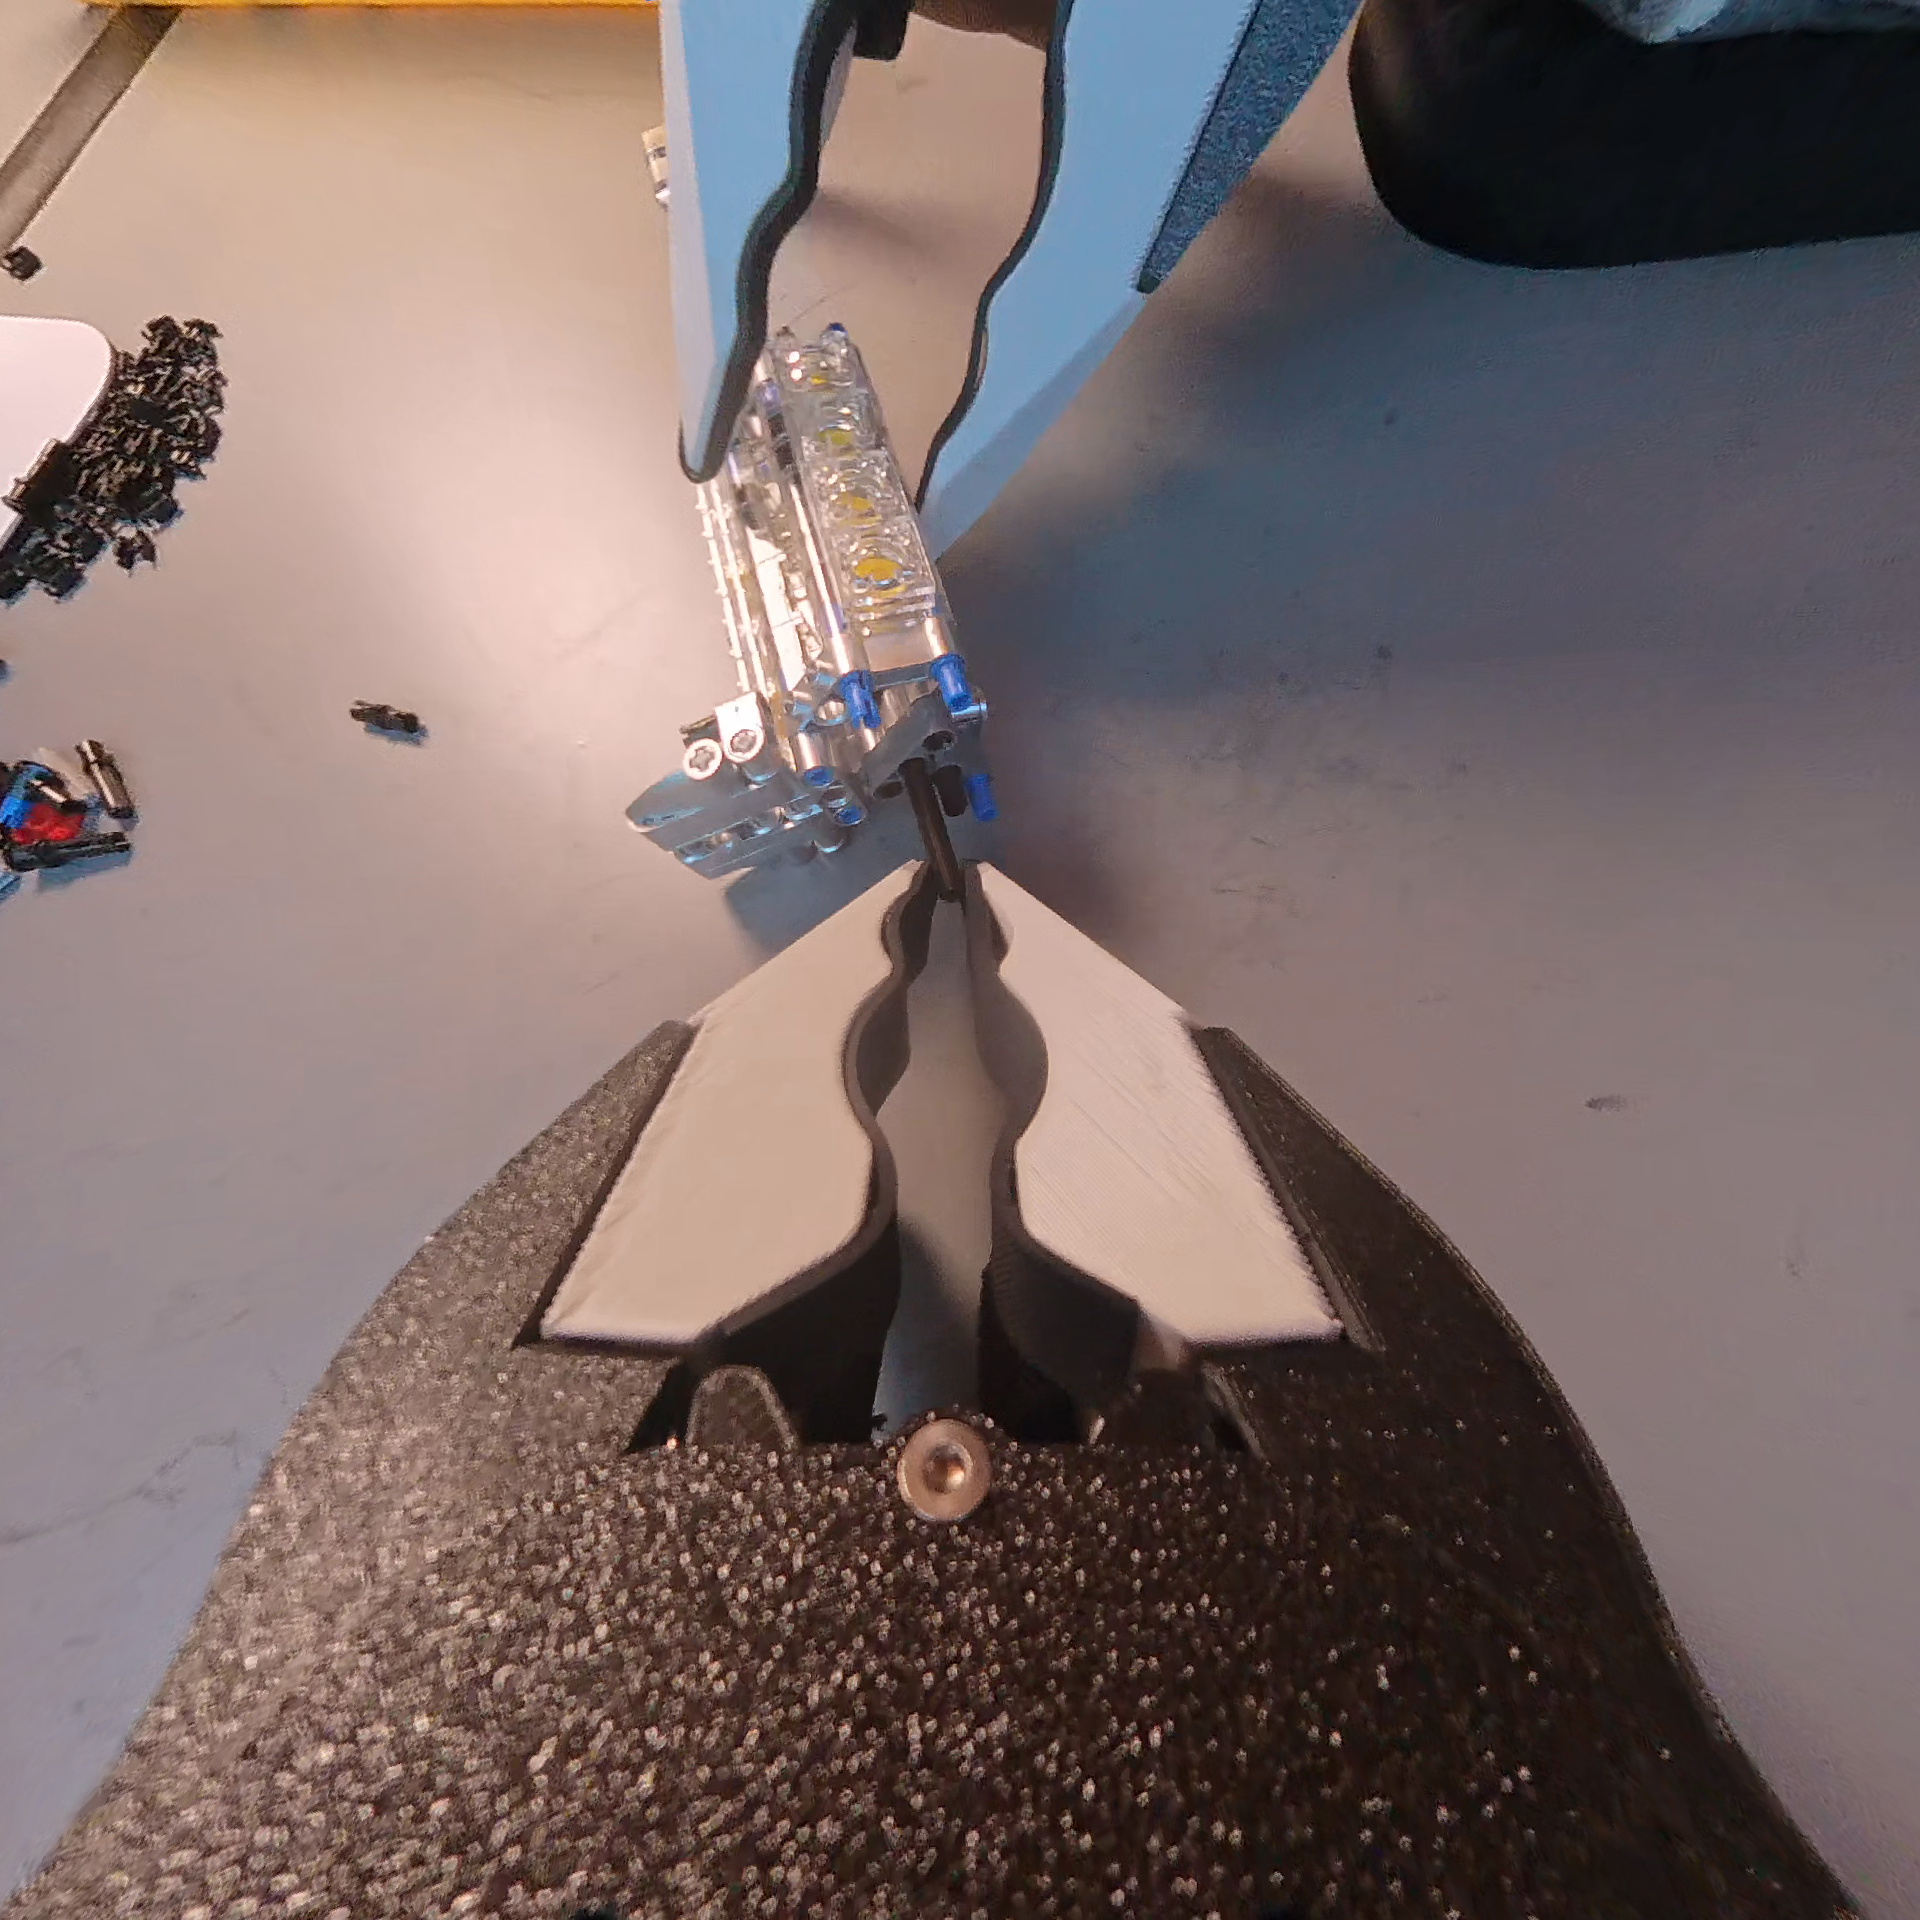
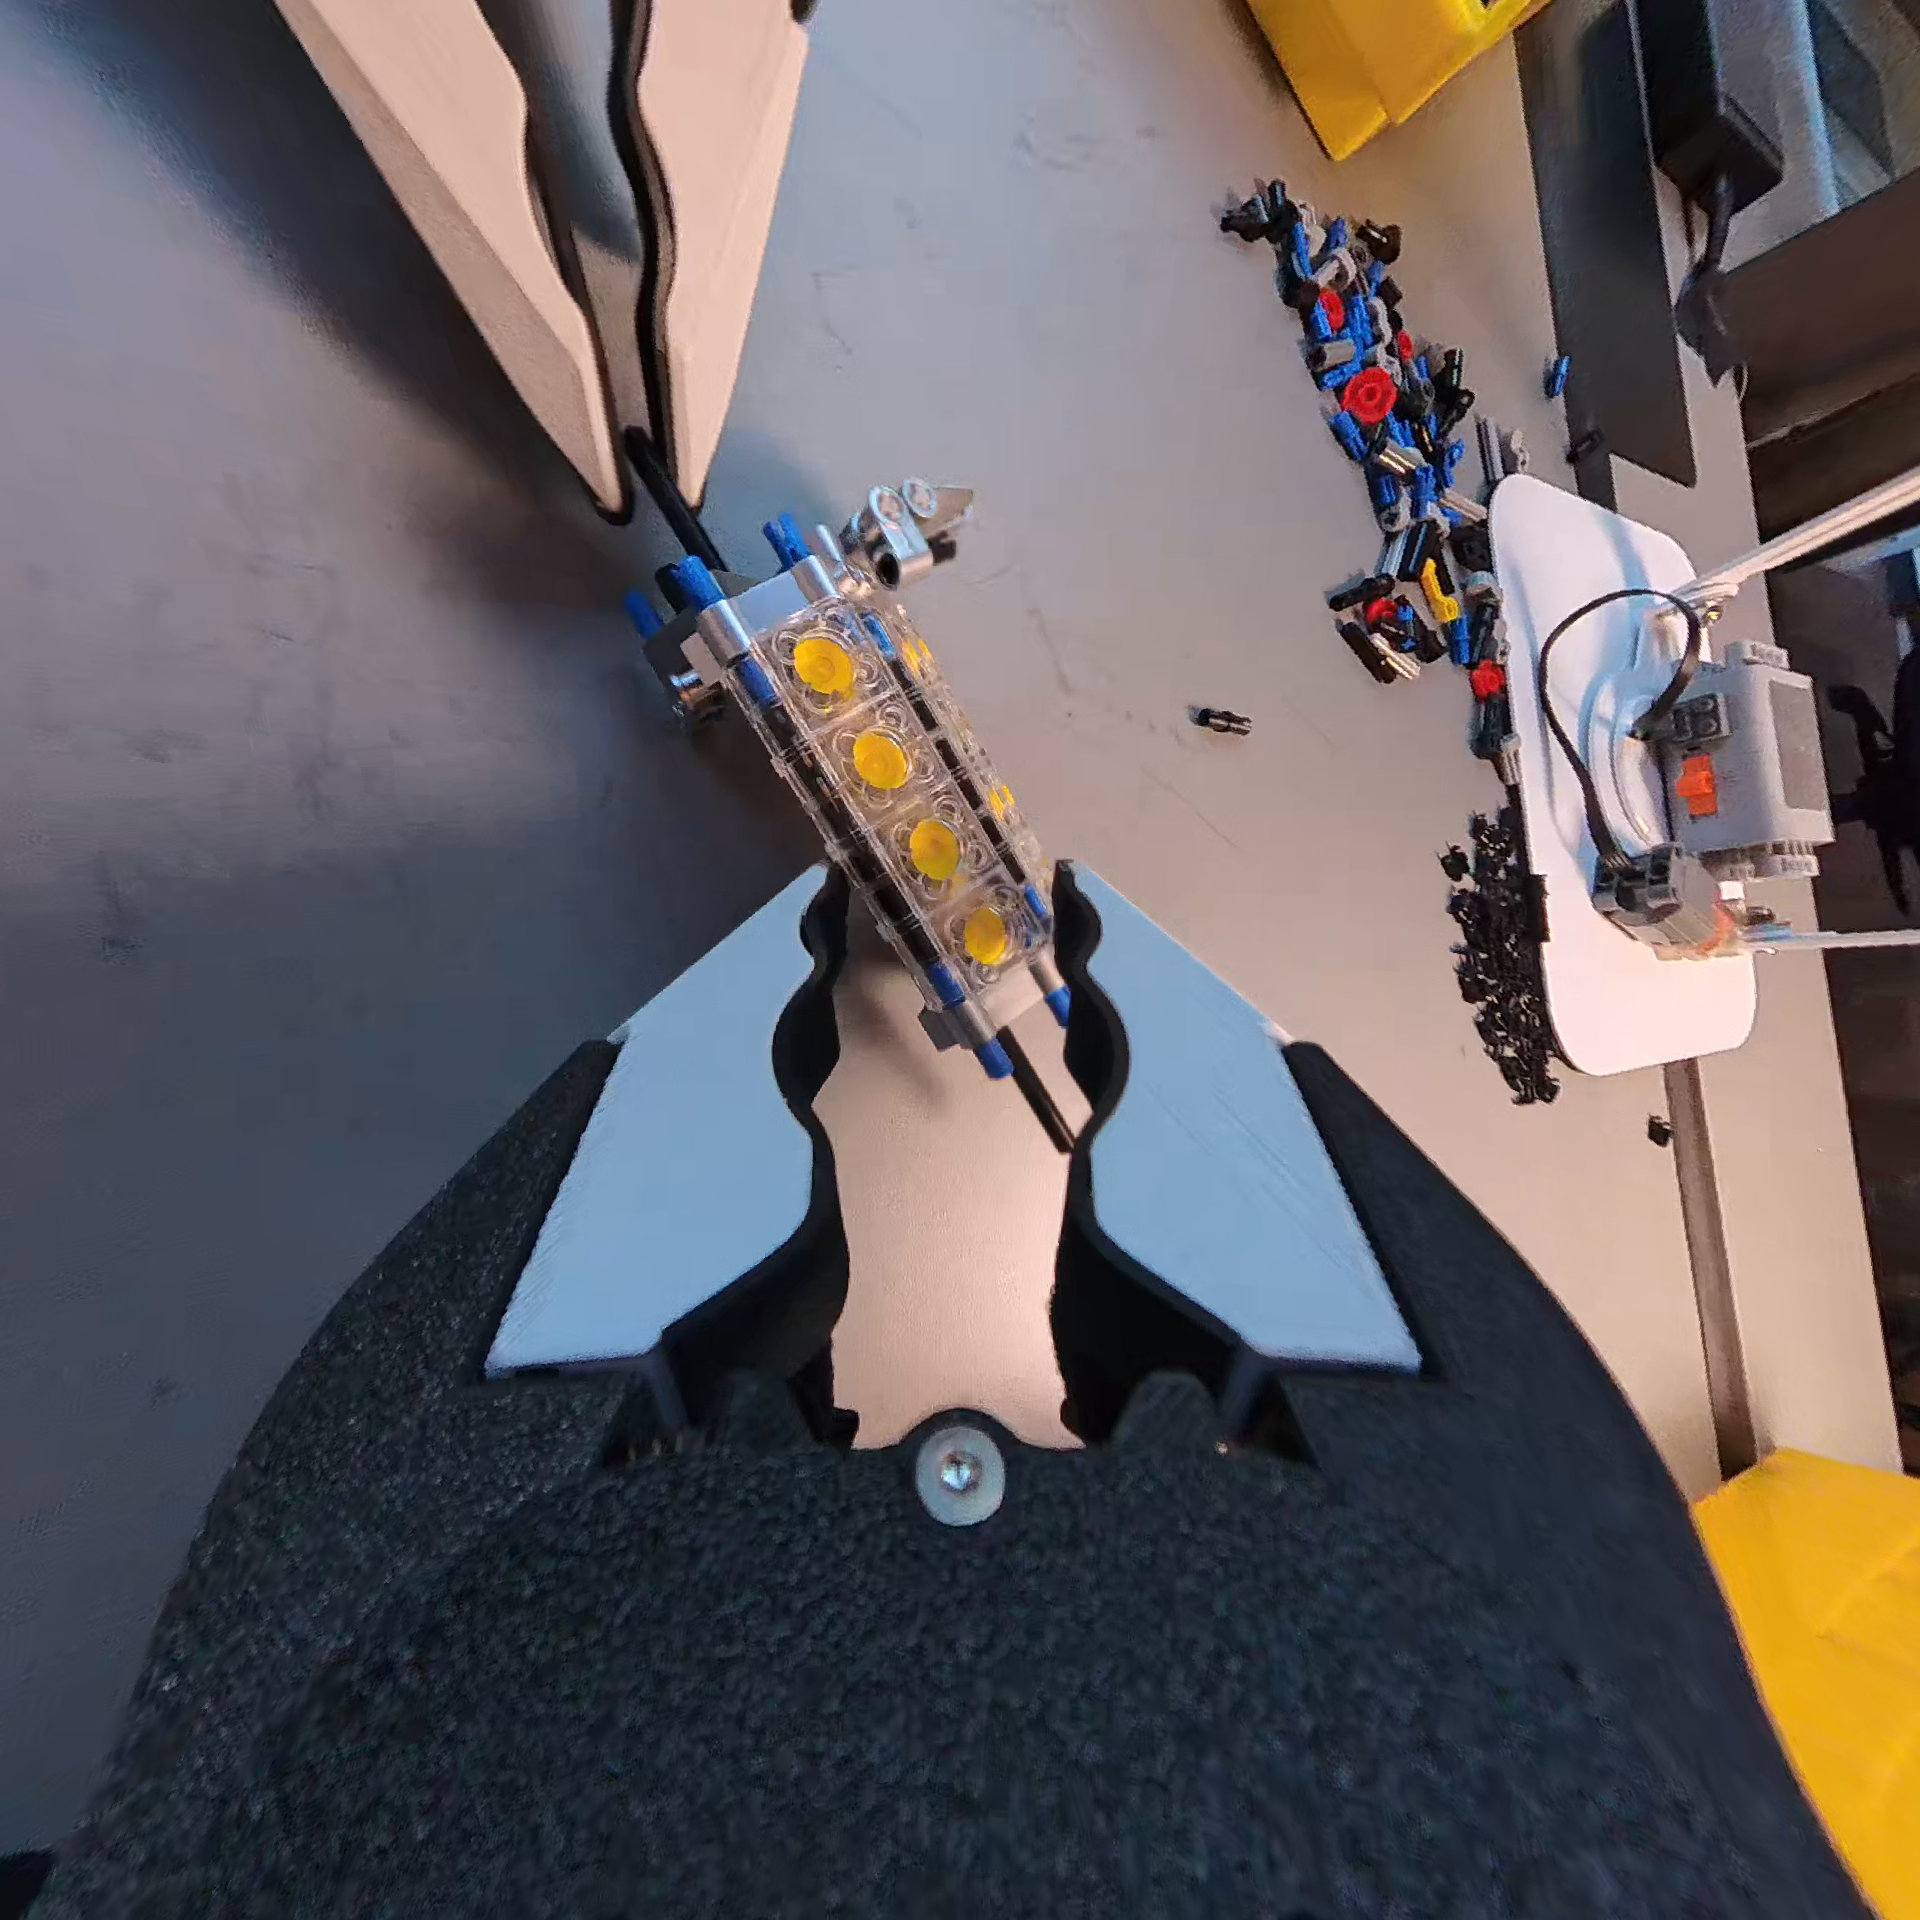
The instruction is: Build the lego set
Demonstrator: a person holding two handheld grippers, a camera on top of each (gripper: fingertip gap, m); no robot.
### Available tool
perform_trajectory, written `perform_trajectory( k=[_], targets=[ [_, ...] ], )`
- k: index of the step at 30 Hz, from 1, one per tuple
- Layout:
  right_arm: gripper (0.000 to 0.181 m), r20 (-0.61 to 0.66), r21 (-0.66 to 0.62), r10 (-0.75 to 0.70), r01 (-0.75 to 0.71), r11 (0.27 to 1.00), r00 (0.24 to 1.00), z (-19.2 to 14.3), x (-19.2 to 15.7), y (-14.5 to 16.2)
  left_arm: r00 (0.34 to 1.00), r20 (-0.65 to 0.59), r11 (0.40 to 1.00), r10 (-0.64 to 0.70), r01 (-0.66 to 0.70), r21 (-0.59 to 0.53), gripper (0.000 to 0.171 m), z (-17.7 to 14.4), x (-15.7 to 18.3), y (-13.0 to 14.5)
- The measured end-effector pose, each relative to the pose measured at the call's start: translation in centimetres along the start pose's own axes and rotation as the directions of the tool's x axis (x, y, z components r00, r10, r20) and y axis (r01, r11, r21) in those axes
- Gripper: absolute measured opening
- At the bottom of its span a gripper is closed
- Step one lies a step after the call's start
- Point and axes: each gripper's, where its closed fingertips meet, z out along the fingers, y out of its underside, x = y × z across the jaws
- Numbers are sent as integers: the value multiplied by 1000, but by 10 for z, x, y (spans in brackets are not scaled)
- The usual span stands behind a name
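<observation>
Both sets of tongs have pale ridged plastic fingers with wavy black rubbery pads, set in grainy black bodies. The left tongs (image 1: 948, 883) are pinched tight on a thin black axle (image 1: 932, 831) poking out of one end of the clear brick assembly (image 1: 831, 582), a long see-through block with four yellow round studs, blue pins and silver-grey beams at the end. The right tongs (image 2: 951, 883) straddle the other end of that block, and the block fills the gap between the pads, so they look clamped on it. It's all over a smooth matte grey table (image 1: 1455, 831), scuffed in spots. Farther off lie a heap of small black pins (image 2: 1501, 956), a mixed pile of blue, red and black parts (image 2: 1382, 416), a white tray (image 2: 1621, 987) carrying a grey motor box (image 2: 1756, 748), and yellow bins (image 2: 1382, 62).
</observation>
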Motion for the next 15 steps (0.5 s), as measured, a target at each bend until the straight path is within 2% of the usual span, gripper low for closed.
perform_trajectory(
  k=[7, 10, 15],
  targets=[
    [41, -13, 10, 7, -7, 1000, 1000, -7, 4, 1, 1000, 21, 1000, 17, -17, 0, 4, -1, 2, 0],
    [33, 2, 25, 3, -3, 1000, 1000, -10, 0, -1, 1000, 26, 1000, 6, -6, 4, 4, -3, -1, 1],
    [31, 26, 21, 8, -9, 1000, 1000, -14, -5, 1, 1000, 24, 1000, -2, 1, 16, 3, -5, -2, 0]
  ],
)
